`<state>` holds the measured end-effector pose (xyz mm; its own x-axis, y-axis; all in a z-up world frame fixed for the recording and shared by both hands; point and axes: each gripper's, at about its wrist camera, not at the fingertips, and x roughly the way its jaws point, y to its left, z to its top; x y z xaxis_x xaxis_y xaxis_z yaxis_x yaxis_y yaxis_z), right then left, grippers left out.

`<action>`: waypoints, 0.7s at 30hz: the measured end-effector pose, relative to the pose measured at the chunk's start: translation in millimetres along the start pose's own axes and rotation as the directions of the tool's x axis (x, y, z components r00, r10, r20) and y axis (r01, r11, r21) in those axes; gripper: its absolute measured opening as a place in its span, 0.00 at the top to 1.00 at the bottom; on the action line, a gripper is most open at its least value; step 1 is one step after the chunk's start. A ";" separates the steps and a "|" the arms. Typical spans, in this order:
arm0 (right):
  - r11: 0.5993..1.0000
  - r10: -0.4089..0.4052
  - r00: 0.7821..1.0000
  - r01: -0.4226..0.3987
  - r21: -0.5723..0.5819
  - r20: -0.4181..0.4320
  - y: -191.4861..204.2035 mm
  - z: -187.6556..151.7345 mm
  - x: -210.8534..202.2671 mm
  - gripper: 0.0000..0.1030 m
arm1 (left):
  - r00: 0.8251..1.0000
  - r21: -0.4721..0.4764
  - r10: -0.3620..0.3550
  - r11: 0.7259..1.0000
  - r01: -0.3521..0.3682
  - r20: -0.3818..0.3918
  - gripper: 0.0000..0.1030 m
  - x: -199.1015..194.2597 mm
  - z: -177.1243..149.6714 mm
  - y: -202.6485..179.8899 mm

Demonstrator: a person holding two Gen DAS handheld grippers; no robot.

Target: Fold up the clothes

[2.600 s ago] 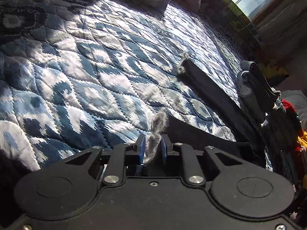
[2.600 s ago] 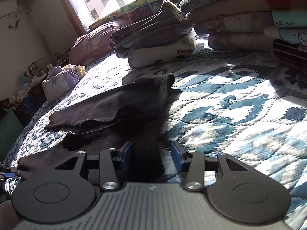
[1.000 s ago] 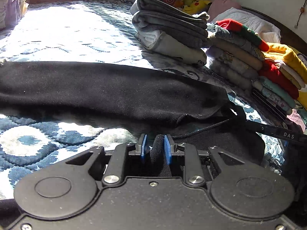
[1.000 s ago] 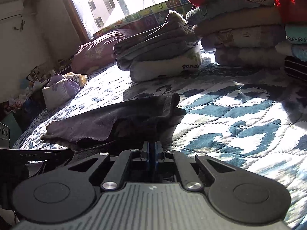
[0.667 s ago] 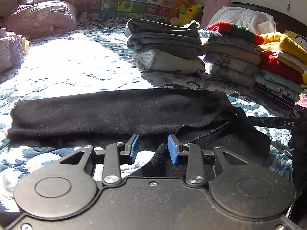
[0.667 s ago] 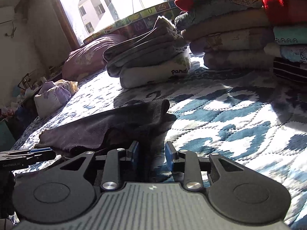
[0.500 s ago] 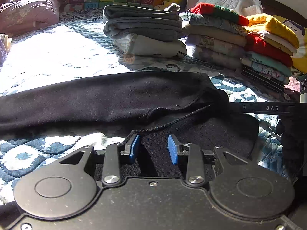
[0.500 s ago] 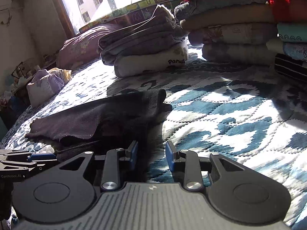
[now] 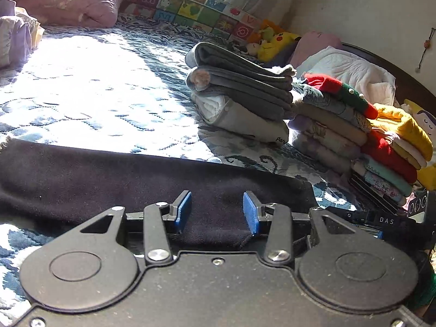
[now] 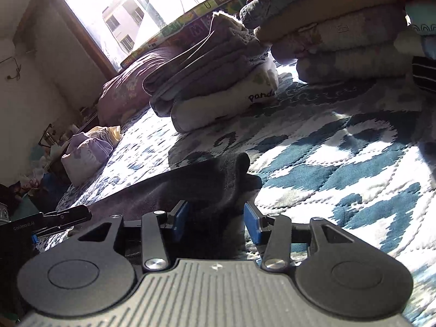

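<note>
A black fleece garment [image 9: 114, 179] lies on a blue-and-white quilted bedspread [image 9: 90, 100], laid out as a long narrow band running left to right, with one layer doubled over another at its right end. The left gripper [image 9: 216, 208] sits low over the band's near edge, its blue-padded jaws spread apart with dark cloth lying between them, not pinched. The right gripper [image 10: 215, 216] hovers at the band's right end, jaws likewise released, a rounded folded corner of the garment [image 10: 218, 174] just ahead of its pads.

The cloth looks thick, soft and matte, with a stitched hem showing near the left gripper; the far left end is frayed or fuzzy. Behind stand piles of folded clothes: a grey stack [image 9: 239, 92] and a taller colourful stack [image 9: 368, 136].

Judging from this, the band could be either settled after a fold or awaiting a further one. Any fresh grasp should catch both layers together at an edge, so the doubled cloth does not slide apart
</note>
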<state>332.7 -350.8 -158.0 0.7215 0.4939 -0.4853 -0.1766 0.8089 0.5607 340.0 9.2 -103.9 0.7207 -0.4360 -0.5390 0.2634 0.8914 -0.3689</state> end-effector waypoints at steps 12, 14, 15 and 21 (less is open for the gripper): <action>0.999 0.011 0.999 -0.013 -0.036 -0.050 -6.1 24.4 35.4 0.55 | 0.918 -0.126 0.388 0.918 -0.377 0.083 0.63 -59.8 36.3 130.9; 0.999 0.002 0.998 -0.005 -0.050 -0.062 -4.7 22.6 39.0 0.55 | 0.902 -0.168 0.425 0.897 -0.409 0.071 0.63 -65.0 36.2 151.8; 0.998 0.001 0.998 -0.004 -0.055 -0.064 -4.4 22.5 40.2 0.55 | 0.902 -0.178 0.427 0.894 -0.411 0.062 0.63 -65.2 35.2 159.2; 0.998 -0.001 0.999 -0.003 -0.069 -0.054 -3.7 25.3 45.5 0.58 | 0.917 -0.135 0.396 0.912 -0.388 0.041 0.66 -51.2 32.6 166.6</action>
<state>383.1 -339.5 -165.2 0.6843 0.5099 -0.5213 -0.2244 0.8275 0.5147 367.8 184.0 -113.1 0.7915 -0.0417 -0.6098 -0.1258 0.9652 -0.2293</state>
